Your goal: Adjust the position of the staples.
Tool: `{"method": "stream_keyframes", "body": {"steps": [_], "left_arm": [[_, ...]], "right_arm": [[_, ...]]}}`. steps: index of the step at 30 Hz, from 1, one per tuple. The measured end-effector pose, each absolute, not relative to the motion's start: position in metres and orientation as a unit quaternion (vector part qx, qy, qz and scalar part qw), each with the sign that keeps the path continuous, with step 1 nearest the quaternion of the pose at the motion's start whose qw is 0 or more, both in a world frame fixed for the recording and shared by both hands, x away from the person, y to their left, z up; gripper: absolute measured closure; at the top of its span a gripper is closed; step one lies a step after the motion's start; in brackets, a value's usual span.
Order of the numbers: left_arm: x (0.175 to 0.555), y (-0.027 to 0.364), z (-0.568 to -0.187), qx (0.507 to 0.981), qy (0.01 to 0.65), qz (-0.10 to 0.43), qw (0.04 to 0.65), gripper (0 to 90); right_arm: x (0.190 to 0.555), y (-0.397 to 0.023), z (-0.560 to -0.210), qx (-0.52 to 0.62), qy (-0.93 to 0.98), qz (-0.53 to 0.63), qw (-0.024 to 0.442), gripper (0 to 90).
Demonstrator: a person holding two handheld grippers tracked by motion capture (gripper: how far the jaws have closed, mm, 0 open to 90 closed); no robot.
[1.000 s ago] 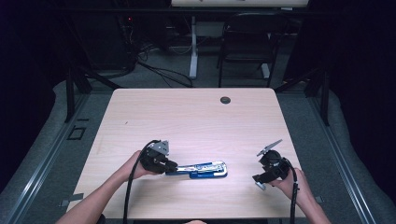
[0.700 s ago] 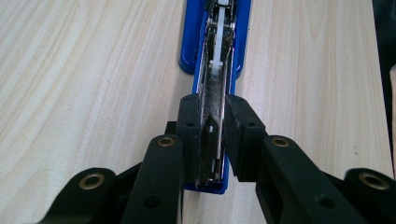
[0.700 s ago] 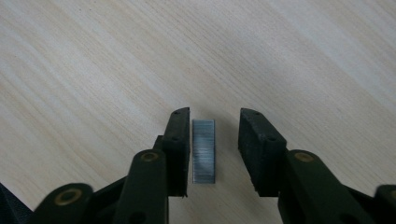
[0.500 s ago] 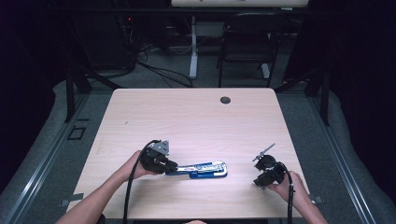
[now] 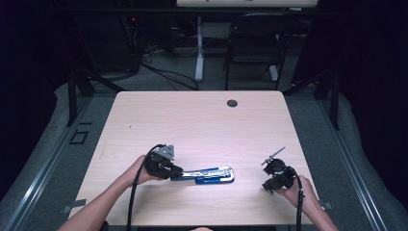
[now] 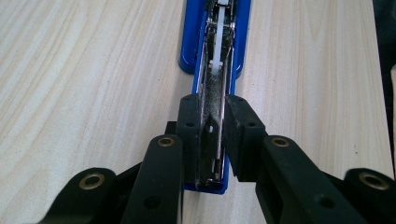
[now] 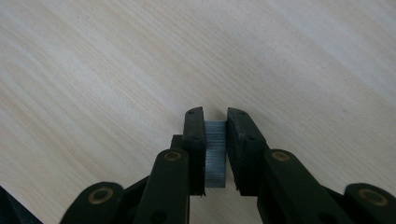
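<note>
Open tabletop [image 5: 192,120] beyond the stapler [image 5: 209,174]; no obstacles.

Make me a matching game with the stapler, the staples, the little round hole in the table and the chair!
Things:
1. stapler
2. staples
3. hole
4. chair

Places or states:
A. on the floor beyond the table
B. lying open, clamped in the left gripper
C. near the table's far edge
D. pinched between the right gripper jaws

Pairs: 1-B, 2-D, 3-C, 4-A
</note>
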State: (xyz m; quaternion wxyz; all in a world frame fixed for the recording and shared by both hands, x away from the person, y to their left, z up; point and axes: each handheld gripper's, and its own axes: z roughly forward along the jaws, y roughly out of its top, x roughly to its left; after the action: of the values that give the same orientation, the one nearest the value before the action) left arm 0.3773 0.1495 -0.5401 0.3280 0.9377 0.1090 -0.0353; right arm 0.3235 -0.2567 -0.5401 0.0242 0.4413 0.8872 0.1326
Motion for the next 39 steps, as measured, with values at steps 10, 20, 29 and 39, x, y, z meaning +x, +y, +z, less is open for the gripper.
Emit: {"method": "stream_keyframes", "body": {"steps": [10, 20, 29, 39], "left_arm": [[0.378, 0.149, -0.539, 0.941, 0.109, -0.029, 0.319, 76.8], [0.378, 0.149, -0.538, 0.942, 0.108, -0.028, 0.317, 76.9], [0.379, 0.15, -0.541, 0.937, 0.108, -0.041, 0.331, 76.9], [0.379, 0.15, -0.541, 0.937, 0.108, -0.042, 0.331, 76.9]], "right_arm": [[0.329, -0.261, -0.535, 0.428, 0.891, 0.147, 0.035, 78.6], [0.337, -0.259, -0.534, 0.427, 0.888, 0.167, 0.04, 78.6], [0.346, -0.254, -0.534, 0.419, 0.889, 0.179, 0.046, 78.6], [0.355, -0.25, -0.535, 0.409, 0.894, 0.176, 0.051, 78.6]]}}
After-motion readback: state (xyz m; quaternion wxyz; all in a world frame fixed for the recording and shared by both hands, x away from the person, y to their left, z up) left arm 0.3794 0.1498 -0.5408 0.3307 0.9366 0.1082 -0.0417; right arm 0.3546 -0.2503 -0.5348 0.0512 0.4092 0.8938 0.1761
